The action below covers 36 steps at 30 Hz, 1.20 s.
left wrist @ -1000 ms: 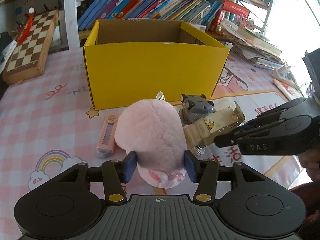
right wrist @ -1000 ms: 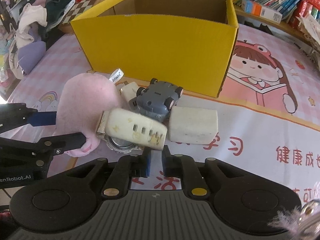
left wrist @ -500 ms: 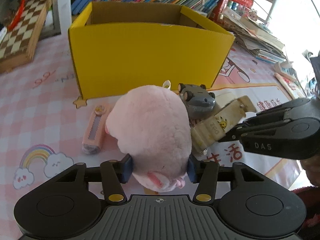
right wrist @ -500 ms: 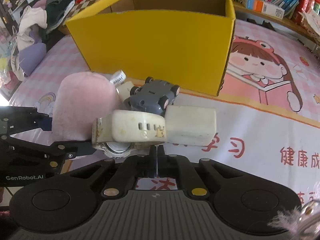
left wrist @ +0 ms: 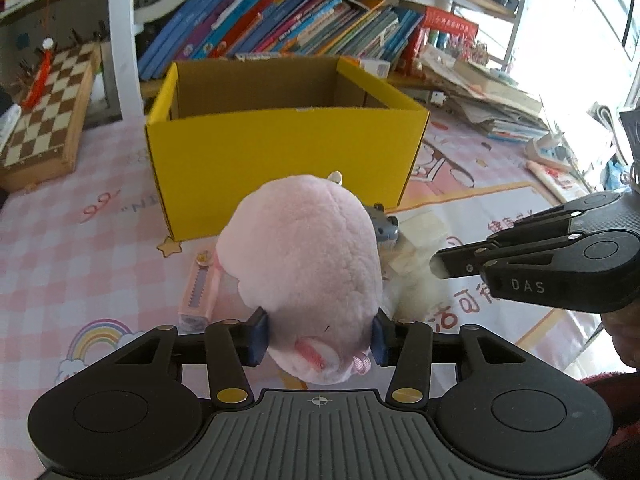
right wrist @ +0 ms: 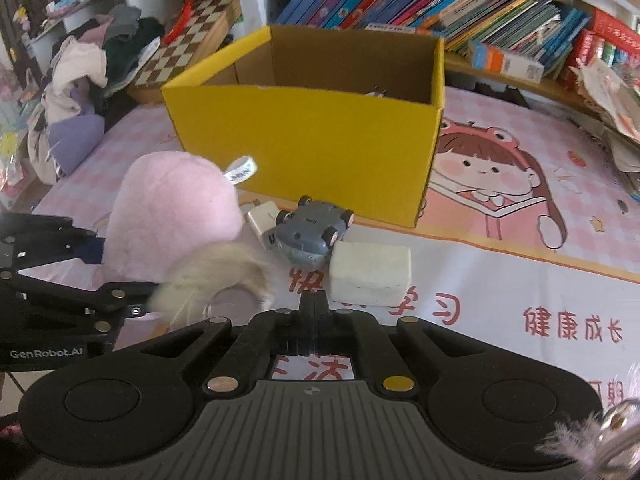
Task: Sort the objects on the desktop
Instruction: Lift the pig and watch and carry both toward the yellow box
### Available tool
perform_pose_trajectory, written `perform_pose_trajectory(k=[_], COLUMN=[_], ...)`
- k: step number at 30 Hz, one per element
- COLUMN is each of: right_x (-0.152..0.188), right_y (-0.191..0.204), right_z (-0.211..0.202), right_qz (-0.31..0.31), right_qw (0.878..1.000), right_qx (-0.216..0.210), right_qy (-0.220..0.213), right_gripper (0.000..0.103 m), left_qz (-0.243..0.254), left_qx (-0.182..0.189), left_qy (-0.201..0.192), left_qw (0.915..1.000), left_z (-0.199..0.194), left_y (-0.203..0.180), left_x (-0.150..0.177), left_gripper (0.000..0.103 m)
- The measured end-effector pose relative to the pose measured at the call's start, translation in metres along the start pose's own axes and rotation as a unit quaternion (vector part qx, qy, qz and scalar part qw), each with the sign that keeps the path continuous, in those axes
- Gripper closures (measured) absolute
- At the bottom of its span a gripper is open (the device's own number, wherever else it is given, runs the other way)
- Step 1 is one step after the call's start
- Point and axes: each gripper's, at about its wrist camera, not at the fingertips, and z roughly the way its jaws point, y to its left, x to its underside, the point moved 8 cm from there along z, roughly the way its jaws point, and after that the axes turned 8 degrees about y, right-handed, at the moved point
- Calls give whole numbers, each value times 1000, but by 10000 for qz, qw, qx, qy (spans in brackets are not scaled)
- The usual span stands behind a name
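Gripping the pink plush toy between both pads, my left gripper holds it in front of the yellow box. My right gripper is fully closed on nothing; a blurred cream watch lies beside it.

Both wrist cameras sit low behind own claw, facing open yellow cardboard box ahead; each close, seeing other claw.
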Motion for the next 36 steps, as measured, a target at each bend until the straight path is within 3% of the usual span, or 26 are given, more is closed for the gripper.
perform_pose_trajectory(k=[12,29,30,32,34,36], right_x=[12,32,32,30,28,25], right_y=[8,34,36,42,48,55], right_z=[-20,0,1,4,6,8], right_qz=[146,-31,-77,-211,-359,-522], right_qw=[9995,9992,9990,9987,9982,9974], right_qx=[212,6,-25,-51,-95,-142], right_qy=[-169,402,441,467,468,477], right_gripper=[102,102,100,86,53,45], left_qz=[-55,-495,-512,-546,-583,-620], left_qx=[-21,-220,-226,-240,-268,-296], left_qy=[-296,-389,-389,-390,-377,-364], left_qw=[9995,9978,9977,9975,9972,9970], left_z=[-23,-41,-41,-41,-41,-41], left_y=[7,32,33,36,38,41], left_x=[4,25,25,26,27,28], left_gripper=[57,57,57,57,57,57])
